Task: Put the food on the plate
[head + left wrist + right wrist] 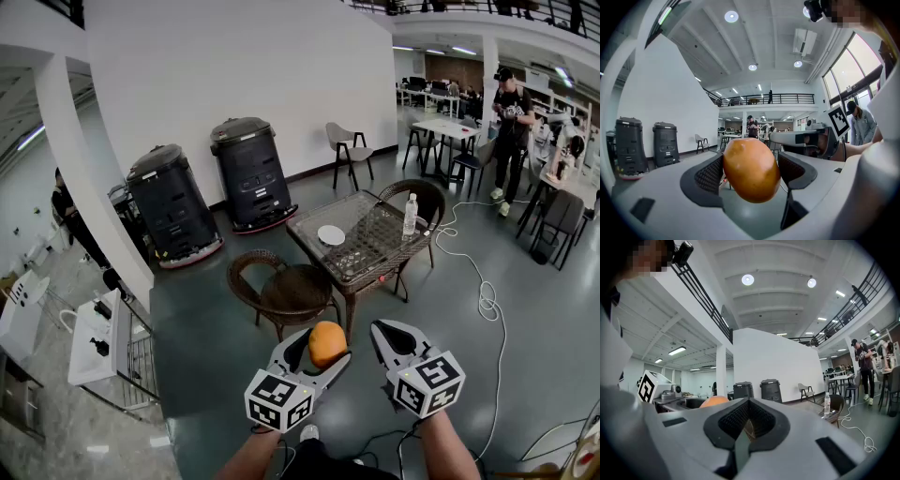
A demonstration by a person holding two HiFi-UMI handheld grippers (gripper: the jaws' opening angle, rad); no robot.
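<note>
A round orange piece of food [751,169] is clamped between the two pads of my left gripper [323,343], held in the air near my body. In the head view the food [327,344] hangs well short of the table. The white plate [331,235] lies empty on the glass-topped wicker table [370,253] ahead. My right gripper [386,330] floats beside the left one. Its jaws [749,420] are shut with nothing in them. The food [714,401] also peeks past the right gripper's body.
A water bottle [410,216] stands on the table's right side. Wicker chairs sit at the near side [291,291] and the far right [417,199]. Two black machines [248,173] stand by the wall. A cable [486,298] snakes over the floor on the right. A person [509,131] stands far right.
</note>
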